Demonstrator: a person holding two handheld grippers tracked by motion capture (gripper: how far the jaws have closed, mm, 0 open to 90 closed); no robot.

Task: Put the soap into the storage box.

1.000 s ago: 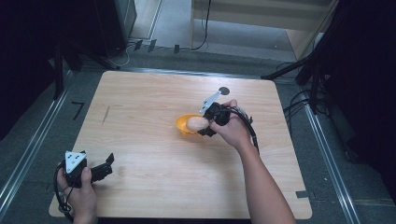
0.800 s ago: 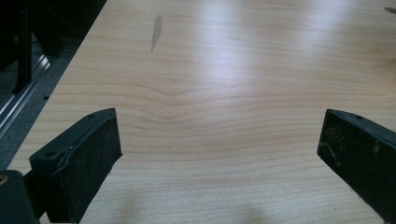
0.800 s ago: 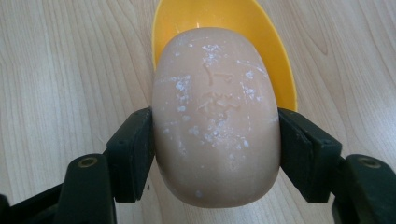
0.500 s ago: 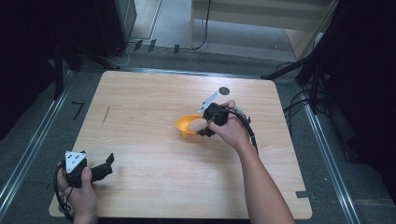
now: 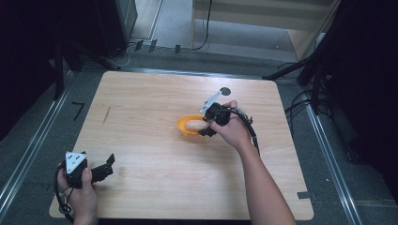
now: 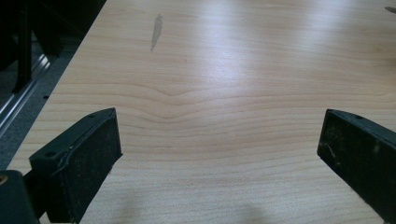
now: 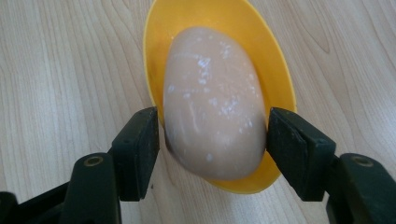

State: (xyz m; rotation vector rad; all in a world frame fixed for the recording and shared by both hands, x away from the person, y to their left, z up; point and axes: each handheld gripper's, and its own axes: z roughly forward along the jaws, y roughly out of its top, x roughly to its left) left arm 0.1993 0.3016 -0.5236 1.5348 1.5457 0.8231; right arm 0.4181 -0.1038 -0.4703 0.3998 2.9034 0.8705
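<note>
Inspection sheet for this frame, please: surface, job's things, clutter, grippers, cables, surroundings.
Surface: wooden table, one dark smudge.
Job's things: pale egg-shaped item lying in a yellow bowl.
Clutter: nothing seen.
Grippers: right hand-held gripper has just been closing, pads against the egg-shaped item's sides; left hand-held gripper open over bare wood.
Cables: black cable along the right hand; more on the floor.
Surroundings: grey floor, metal rails, dark equipment.

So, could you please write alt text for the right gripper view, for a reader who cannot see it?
A pale peach, egg-shaped object lies in a shallow yellow dish on a light wooden table. The right gripper is closed on the object's near end, one black jaw pressing each side.
</note>
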